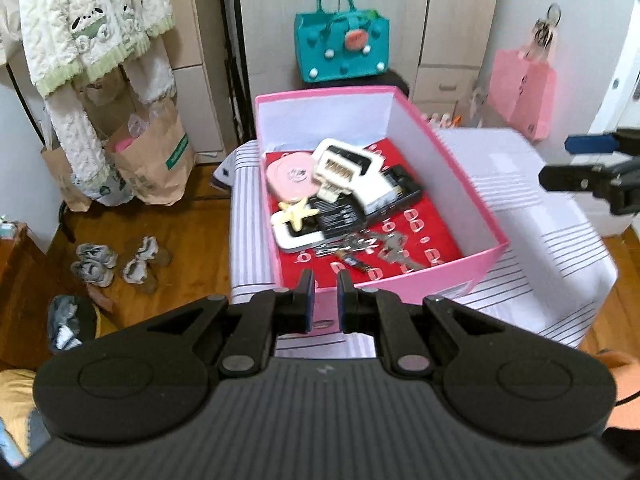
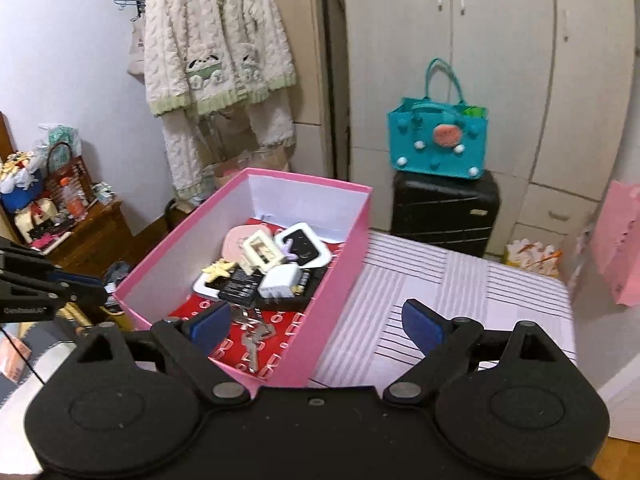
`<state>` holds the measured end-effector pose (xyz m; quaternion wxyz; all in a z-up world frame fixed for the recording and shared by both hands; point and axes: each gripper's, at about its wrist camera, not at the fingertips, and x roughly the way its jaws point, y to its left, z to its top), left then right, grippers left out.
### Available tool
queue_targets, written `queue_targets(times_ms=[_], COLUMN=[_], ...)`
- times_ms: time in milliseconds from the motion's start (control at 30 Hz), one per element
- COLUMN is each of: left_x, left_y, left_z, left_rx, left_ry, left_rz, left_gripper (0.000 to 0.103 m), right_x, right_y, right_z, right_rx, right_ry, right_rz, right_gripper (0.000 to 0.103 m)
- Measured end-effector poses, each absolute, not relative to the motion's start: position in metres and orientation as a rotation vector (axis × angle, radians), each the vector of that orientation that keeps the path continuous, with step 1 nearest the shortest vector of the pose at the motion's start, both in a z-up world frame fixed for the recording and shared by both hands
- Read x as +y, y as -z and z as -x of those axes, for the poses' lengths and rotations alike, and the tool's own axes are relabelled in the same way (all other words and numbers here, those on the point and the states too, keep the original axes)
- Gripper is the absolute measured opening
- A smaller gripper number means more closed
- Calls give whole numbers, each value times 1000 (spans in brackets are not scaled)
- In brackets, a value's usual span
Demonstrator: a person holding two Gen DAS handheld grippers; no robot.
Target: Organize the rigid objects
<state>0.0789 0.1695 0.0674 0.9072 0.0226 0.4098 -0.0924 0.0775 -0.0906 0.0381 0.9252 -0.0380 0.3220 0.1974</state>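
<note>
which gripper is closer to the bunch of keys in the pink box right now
Left, though only slightly. The left gripper, shut and empty, sits just outside the box's near wall by the keys. The right gripper, open and empty, straddles the box corner beside them.

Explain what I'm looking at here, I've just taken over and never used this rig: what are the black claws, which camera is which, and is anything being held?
Each picture comes from a camera on a hand-held claw, looking along its two fingers. The first is the left gripper: its jaws are shut with nothing between them. The second is the right gripper: its jaws are wide open and empty. Each gripper also shows at the edge of the other's view. Both point down at a pink box on a striped cloth. Inside the box lie keys, a yellow star, a round pink case and a white charger, among other small items.
</note>
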Motion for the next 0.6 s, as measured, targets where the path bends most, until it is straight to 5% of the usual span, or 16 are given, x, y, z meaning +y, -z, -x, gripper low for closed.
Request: queue_targets(times_ms=[400, 600], left_x=[141, 132], left_y=[-63, -54], left_z=[-51, -50], left_rx=[783, 797], left_ry=[264, 253], left_rz=[-4, 15], left_gripper=[19, 35], right_x=[-114, -108], right_y=[-33, -24], right_z=[-46, -46], right_rx=[660, 793], right_ry=[-291, -274], right_rz=[89, 156], right_gripper=[97, 101])
